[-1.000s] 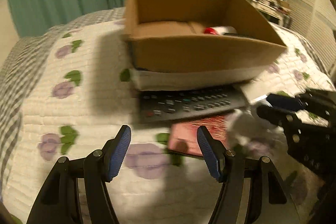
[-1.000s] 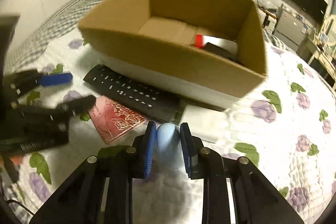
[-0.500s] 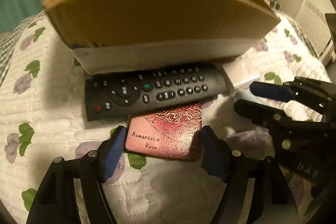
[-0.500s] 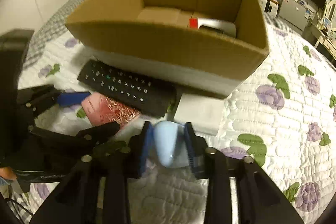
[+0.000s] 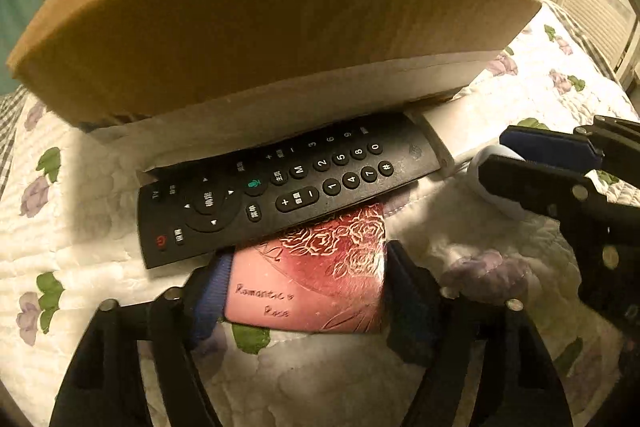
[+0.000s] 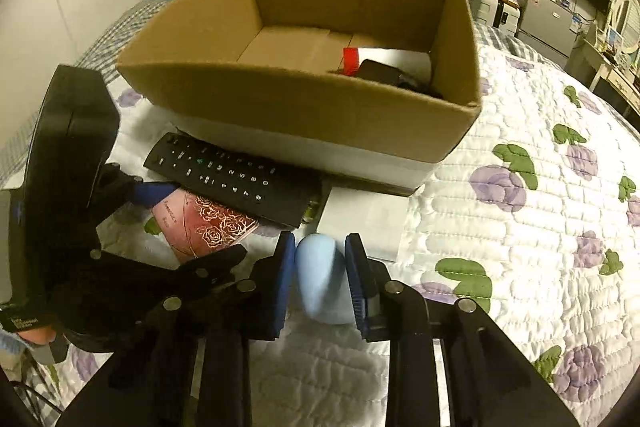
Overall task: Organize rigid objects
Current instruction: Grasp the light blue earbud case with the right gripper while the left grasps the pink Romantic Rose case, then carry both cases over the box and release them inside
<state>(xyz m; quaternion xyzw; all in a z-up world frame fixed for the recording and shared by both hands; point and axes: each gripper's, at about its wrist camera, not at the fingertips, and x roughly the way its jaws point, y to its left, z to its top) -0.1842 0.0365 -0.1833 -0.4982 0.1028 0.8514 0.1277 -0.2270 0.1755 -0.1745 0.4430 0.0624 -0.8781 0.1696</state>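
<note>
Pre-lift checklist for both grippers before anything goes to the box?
1. Left gripper straddles the pink case, both pads at its sides: ok.
2. Case free to lift: not ok, the remote overlaps its far edge.
3. Right gripper shut on the blue object: ok.
4. Cardboard box open on top, floor space left: ok.
5. Left grip firmness: cannot tell.
</note>
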